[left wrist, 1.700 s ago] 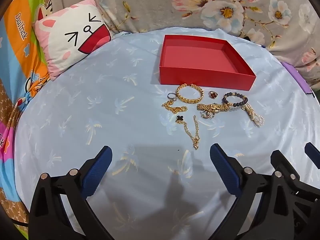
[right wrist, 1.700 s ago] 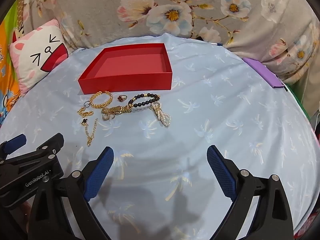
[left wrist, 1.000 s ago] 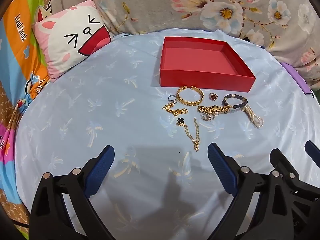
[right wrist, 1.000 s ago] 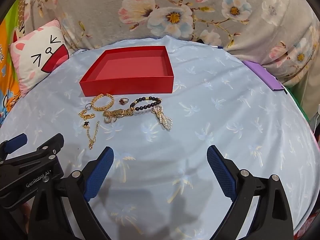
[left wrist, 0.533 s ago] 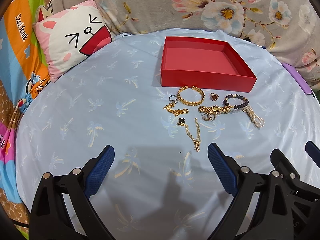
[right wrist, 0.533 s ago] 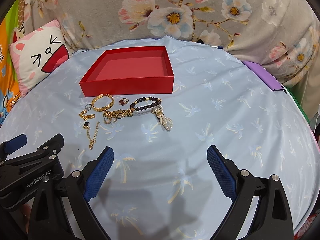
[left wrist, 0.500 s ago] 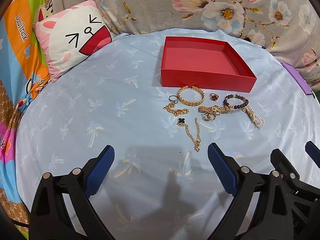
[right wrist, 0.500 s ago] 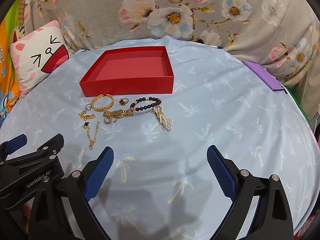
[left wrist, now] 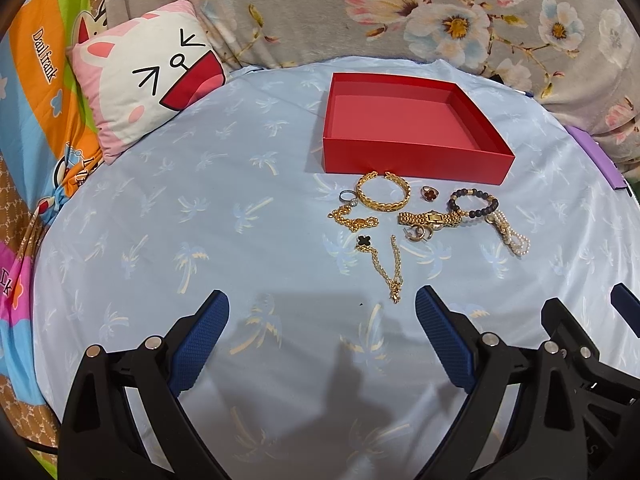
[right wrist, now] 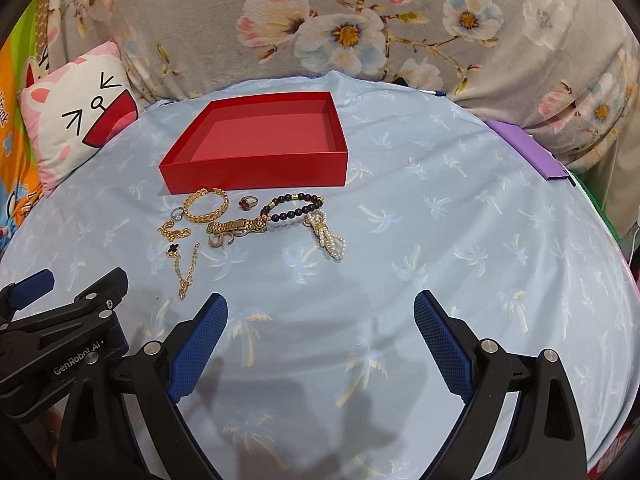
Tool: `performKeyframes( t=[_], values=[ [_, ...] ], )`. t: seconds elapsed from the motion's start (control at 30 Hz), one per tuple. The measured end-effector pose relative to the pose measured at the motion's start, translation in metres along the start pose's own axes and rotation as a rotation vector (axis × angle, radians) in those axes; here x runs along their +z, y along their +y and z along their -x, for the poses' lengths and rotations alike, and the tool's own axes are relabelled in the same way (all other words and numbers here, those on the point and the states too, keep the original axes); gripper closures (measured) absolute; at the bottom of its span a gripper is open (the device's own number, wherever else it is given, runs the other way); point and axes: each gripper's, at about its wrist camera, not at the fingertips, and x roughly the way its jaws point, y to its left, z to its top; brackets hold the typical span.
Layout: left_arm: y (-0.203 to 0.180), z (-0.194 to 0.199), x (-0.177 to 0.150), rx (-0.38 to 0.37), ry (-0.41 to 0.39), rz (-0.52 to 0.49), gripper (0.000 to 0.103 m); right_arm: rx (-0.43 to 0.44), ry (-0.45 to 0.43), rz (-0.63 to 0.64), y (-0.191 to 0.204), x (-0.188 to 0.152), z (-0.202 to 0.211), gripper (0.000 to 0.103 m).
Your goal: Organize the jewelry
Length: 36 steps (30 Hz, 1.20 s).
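You've got your left hand-held gripper [left wrist: 322,308] and right hand-held gripper [right wrist: 320,308] both spread wide and holding nothing, with the jewelry [right wrist: 240,226] piled on the blue sheet [right wrist: 440,240] just in front of the red box [right wrist: 256,170].

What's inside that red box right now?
Nothing shows inside the red box: its floor looks bare. The near wall hides a thin strip of floor. All the jewelry lies outside, on the cloth before it.
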Motion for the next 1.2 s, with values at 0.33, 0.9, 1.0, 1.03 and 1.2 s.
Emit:
performKeyframes(
  t=[0.33, 0.9, 1.0, 1.03, 1.2],
  values=[
    [0.0015, 0.0, 0.0003, 0.0, 0.0, 0.0, 0.011, 0.002, -0.001, -0.001, -0.0013, -0.0016, -0.0004, 0.011],
    [0.0013, -0.0001, 0.0007, 0.003, 0.0, -0.001, 0.011, 0.005, 0.0, -0.004, -0.0018, -0.0008, -0.0003, 0.011],
    [0.0013, -0.0002, 0.0007, 0.003, 0.001, -0.001, 0.011, 0.003, 0.0, -0.003, -0.002, -0.0014, -0.0004, 0.011],
    [0.0019, -0.0001, 0.0007, 0.002, 0.0, -0.001, 0.011, 0.005, 0.0, -0.004, -0.0024, -0.0019, -0.0005, 0.011],
    [0.002, 0.0, 0.0009, 0.003, 0.0, 0.0, 0.011, 0.005, 0.0, -0.004, -0.0016, 0.0002, 0.0006, 0.011]
  ],
)
